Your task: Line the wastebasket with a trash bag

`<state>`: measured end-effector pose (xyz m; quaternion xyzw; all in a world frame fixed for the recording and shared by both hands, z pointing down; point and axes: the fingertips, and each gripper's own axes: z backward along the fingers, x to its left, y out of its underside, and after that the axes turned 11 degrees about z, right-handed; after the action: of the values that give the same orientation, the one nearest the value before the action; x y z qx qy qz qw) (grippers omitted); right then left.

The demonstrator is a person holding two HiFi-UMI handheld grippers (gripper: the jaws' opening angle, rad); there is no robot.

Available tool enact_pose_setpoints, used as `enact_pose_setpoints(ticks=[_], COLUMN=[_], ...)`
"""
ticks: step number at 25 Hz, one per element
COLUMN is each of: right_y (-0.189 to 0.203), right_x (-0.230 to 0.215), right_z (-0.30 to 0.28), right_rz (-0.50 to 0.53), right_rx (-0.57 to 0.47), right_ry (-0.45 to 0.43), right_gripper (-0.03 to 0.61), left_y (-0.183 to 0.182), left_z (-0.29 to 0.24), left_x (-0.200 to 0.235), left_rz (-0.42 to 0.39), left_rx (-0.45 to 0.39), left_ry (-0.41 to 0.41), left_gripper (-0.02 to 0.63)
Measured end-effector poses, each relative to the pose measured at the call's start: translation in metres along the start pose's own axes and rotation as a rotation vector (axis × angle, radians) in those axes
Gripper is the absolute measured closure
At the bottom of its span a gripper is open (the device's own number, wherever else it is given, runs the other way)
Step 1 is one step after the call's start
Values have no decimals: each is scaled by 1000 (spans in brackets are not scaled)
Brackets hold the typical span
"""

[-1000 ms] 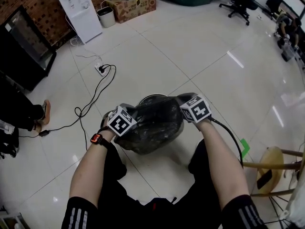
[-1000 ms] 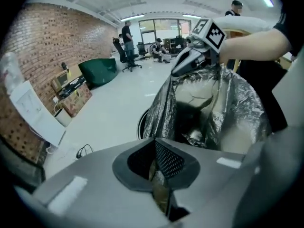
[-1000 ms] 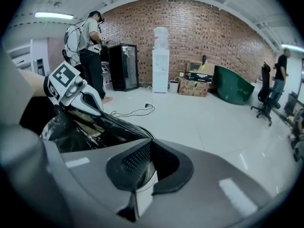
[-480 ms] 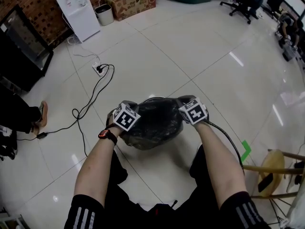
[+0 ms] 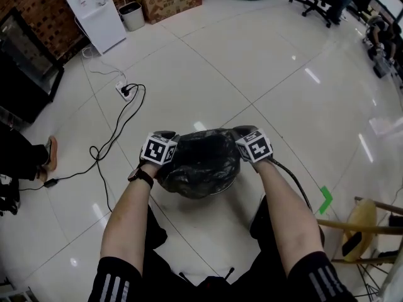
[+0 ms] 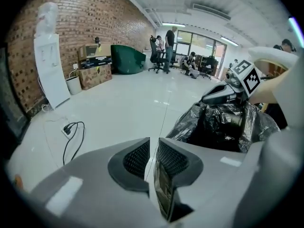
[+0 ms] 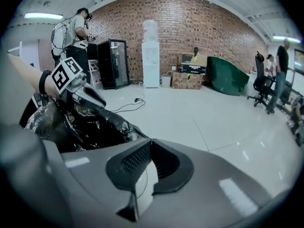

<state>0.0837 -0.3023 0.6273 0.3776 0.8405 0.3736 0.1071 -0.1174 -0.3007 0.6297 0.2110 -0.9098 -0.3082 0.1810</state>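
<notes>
Liner work is nearly done, judging by how things lie: the black trash bag [image 5: 200,162] sits in and over the wastebasket [image 5: 220,189], which stands on the tiled floor [image 5: 264,74] just in front of the person's feet. The bag's mouth is draped over the rim all the way round, so little of the bin itself shows. The two grippers flank it on opposite sides of the rim, probably so that the film is drawn down evenly and does not slip back in.

The left gripper [image 6: 153,146] has its fingers [image 6: 137,159] a narrow slit apart. They have just been opening, and only floor shows through the gap, so it seems to be letting go of its side. The bag lies just beside it, not between the pads. The right gripper [image 7: 151,144] has its fingers [image 7: 135,161] closed together at the tips. No black film is visible between them, and the bag bunches close at its side.

Against the earlier head views, both grippers sit lower and closer to the rim. The left marker cube has rolled to show a flatter face, and the bag looks less puffed up and more settled over the bin.
</notes>
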Motion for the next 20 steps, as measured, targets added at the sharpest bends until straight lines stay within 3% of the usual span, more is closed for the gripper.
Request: enact_pose_setpoints(ticks=[3, 4, 5, 7, 10, 13, 18, 20], right_y=[1, 2, 4, 7, 9, 8, 8, 8], right_x=[-7, -11, -16, -24, -33, -35, -30, -30], right_z=[-7, -9, -11, -12, -13, -12, -13, -12], right_rz=[-25, -39, -56, -82, -85, -101, -92, -91], right_rx=[-12, -14, -16, -17, -16, -29, -36, -36], right_ry=[14, 22, 30, 41, 51, 51, 46, 49], right_gripper=[570, 571, 571, 571, 571, 571, 571, 571], left_y=[-4, -5, -6, -6, -12, -3, 23, 26], left_z=[-5, -5, -5, -6, -2, 11, 19, 23], left_x=[13, 20, 28, 36, 20, 4, -8, -15], left_rz=[11, 12, 14, 27, 65, 114, 118, 136], left_rx=[-18, -23, -25, -30, -38, 46, 170, 183], left_ry=[-47, -78, -106, -105, 90, 311, 417, 468], left_gripper=[571, 613, 613, 613, 598, 510, 503, 509])
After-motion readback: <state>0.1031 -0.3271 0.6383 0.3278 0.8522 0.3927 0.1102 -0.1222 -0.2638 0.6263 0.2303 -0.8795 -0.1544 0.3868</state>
